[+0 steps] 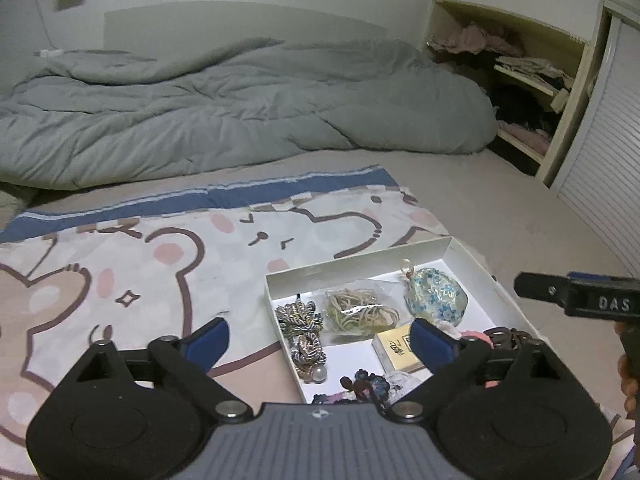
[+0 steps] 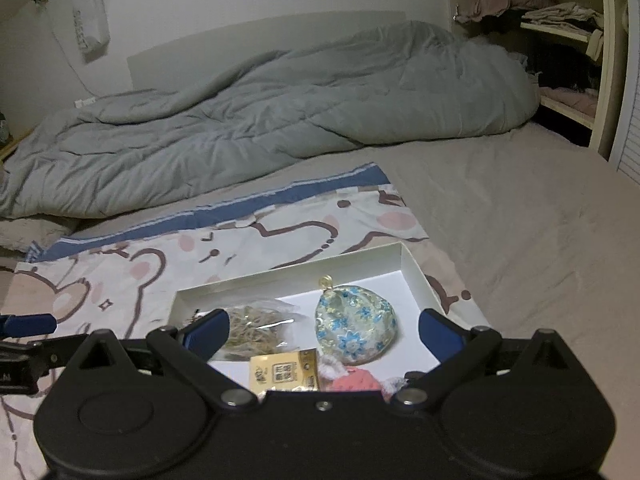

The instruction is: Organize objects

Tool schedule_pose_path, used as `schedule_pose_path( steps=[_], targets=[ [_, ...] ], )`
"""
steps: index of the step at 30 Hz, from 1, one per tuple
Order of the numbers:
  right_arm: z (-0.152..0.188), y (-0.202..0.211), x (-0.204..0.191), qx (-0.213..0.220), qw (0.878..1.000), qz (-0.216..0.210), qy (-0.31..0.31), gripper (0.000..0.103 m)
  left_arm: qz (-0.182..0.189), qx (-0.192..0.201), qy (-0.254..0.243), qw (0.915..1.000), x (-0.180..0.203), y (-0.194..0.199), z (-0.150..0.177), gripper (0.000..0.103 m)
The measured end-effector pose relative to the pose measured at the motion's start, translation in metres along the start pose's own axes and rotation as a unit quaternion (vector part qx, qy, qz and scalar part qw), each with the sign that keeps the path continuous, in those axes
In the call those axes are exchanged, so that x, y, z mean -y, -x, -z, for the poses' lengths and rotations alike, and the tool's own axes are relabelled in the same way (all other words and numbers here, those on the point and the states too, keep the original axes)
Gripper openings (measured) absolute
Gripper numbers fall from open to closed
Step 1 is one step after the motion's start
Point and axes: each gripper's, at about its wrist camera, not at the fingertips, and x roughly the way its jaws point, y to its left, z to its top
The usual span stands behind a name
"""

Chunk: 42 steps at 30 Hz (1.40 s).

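A shallow white box (image 1: 356, 261) (image 2: 412, 268) lies on a cartoon bear cloth on the bed. It holds a blue floral pouch (image 1: 436, 293) (image 2: 355, 323), a clear bag of beige cords (image 1: 360, 308) (image 2: 256, 326), a braided cord bundle (image 1: 302, 328), a small gold box (image 1: 394, 349) (image 2: 284, 372), dark beaded trinkets (image 1: 366, 386) and a pink knitted piece (image 2: 356, 380). My left gripper (image 1: 320, 338) is open and empty over the box's near left part. My right gripper (image 2: 324, 332) is open and empty over the box's near edge; it also shows in the left wrist view (image 1: 576, 292).
The bear cloth (image 1: 120, 264) (image 2: 120, 276) covers the near bed. A rumpled grey duvet (image 1: 220, 112) (image 2: 280, 104) lies behind it. An open shelf unit with clothes (image 1: 520, 76) (image 2: 560, 20) stands at the far right beside a slatted door (image 1: 600, 152).
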Motion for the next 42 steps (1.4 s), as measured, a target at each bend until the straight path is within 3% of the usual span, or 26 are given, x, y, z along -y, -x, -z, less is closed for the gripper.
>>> schedule_pose_path(
  steps=[20,42],
  targets=[
    [0.046,0.077,-0.027,0.015,1.000,-0.010,0.011,0.102,-0.044,0.018,-0.016,0.9987,-0.001,0.058,0.032,0.103],
    [0.084,0.097,-0.028,-0.005,1.000,0.015,0.008,0.103,-0.053,-0.001,-0.028,0.9982,0.000,0.071,0.059,0.103]
  ],
)
